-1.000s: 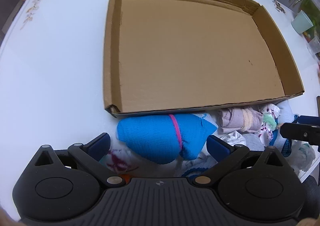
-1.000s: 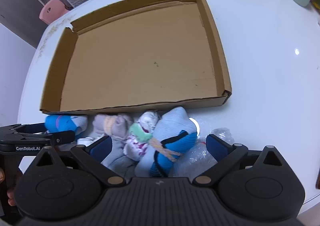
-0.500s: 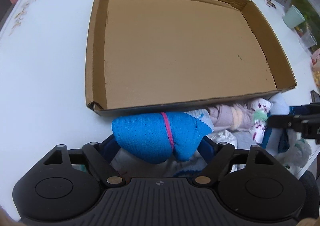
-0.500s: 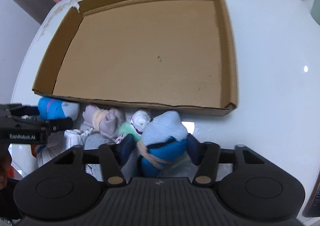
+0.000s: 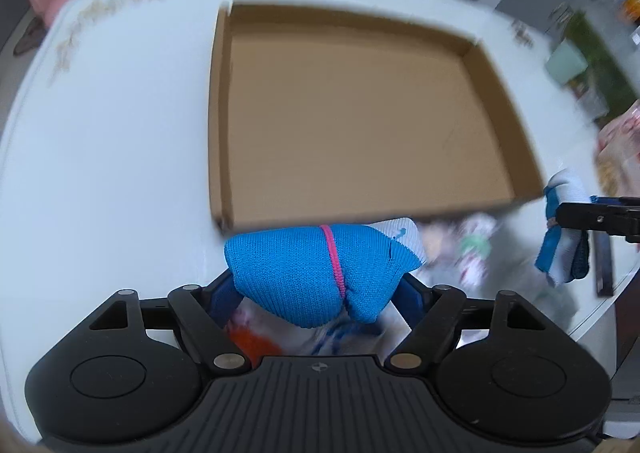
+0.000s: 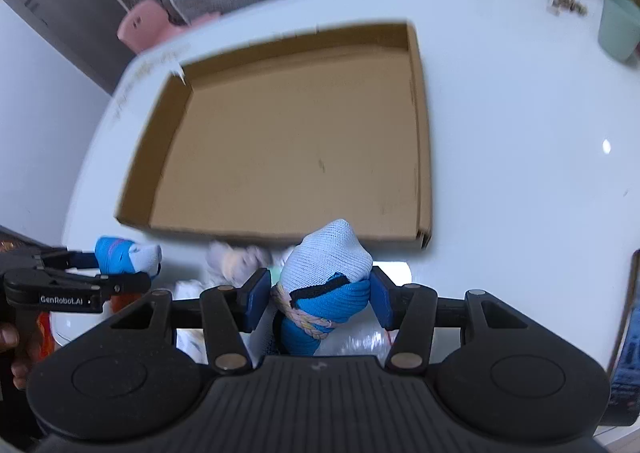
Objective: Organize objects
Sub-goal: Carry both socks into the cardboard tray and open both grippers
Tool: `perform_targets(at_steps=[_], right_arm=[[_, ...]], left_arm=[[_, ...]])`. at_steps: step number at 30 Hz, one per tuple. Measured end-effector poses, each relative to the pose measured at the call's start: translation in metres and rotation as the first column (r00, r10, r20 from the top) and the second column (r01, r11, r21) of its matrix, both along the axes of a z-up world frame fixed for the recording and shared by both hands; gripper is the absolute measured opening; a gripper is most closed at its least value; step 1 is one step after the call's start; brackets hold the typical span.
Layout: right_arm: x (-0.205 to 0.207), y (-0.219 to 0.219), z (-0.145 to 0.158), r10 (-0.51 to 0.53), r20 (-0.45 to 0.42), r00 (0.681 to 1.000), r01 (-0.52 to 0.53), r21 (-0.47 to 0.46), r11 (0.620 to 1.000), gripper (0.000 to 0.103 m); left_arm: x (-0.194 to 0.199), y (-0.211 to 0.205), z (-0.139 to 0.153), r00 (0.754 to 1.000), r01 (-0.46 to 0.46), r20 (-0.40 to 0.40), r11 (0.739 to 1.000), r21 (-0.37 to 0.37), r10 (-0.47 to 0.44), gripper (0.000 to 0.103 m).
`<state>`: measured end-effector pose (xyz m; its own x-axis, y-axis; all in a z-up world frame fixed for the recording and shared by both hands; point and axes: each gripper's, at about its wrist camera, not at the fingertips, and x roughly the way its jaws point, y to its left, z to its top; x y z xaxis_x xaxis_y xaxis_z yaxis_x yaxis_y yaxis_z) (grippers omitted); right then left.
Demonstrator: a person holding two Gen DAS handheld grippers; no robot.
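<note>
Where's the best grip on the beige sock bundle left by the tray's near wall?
My guess: pinch the beige sock bundle across its banded middle, coming from above. The cardboard tray wall blocks the far side and other socks crowd its flanks. Motion blur hides finer detail.

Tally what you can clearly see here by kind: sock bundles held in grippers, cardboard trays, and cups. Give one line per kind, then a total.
Sock bundles held in grippers: 2, the blue bundle with a pink band and the white-and-blue bundle tied with cord
Cardboard trays: 1, the cardboard tray
Cups: 1, the green cup
Total: 4
The blurred pile of other bundles cannot be counted.
</note>
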<state>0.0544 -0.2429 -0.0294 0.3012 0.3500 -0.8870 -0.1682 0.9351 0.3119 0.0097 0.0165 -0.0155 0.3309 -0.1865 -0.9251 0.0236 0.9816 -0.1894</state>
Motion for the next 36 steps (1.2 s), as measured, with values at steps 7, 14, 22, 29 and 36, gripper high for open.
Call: perform_targets(at_steps=[7, 14, 22, 29, 36], right_arm=[[0.039, 0.007, 0.043, -0.020, 0.104, 0.994, 0.014, 0.059, 0.998, 0.049], [0.111, 0.048, 0.039, -0.007, 0.144, 0.989, 0.002, 0.035, 0.999, 0.049], [0.170, 0.077, 0.008, -0.016, 0.140, 0.990, 0.021, -0.036, 0.999, 0.049], [0.193, 0.095, -0.017, 0.020, 0.128, 0.992, -0.010, -0.077, 0.997, 0.049], [0.189, 0.115, -0.030, 0.073, 0.119, 0.990, -0.063, -0.084, 0.994, 0.049]], left_arm=[[0.079, 0.003, 0.033, 0.984, -0.038, 0.175, 0.999, -0.019, 0.041, 0.082], [0.132, 0.010, 0.012, 0.979, -0.013, 0.205, 0.996, 0.089, -0.006, 0.082], [0.156, 0.017, -0.021, 0.967, 0.080, 0.217, 0.969, 0.234, -0.132, 0.082], [0.164, 0.014, -0.032, 0.950, 0.121, 0.243, 0.950, 0.288, -0.195, 0.082], [0.151, 0.006, -0.036, 0.926, 0.192, 0.234, 0.902, 0.387, -0.297, 0.082]])
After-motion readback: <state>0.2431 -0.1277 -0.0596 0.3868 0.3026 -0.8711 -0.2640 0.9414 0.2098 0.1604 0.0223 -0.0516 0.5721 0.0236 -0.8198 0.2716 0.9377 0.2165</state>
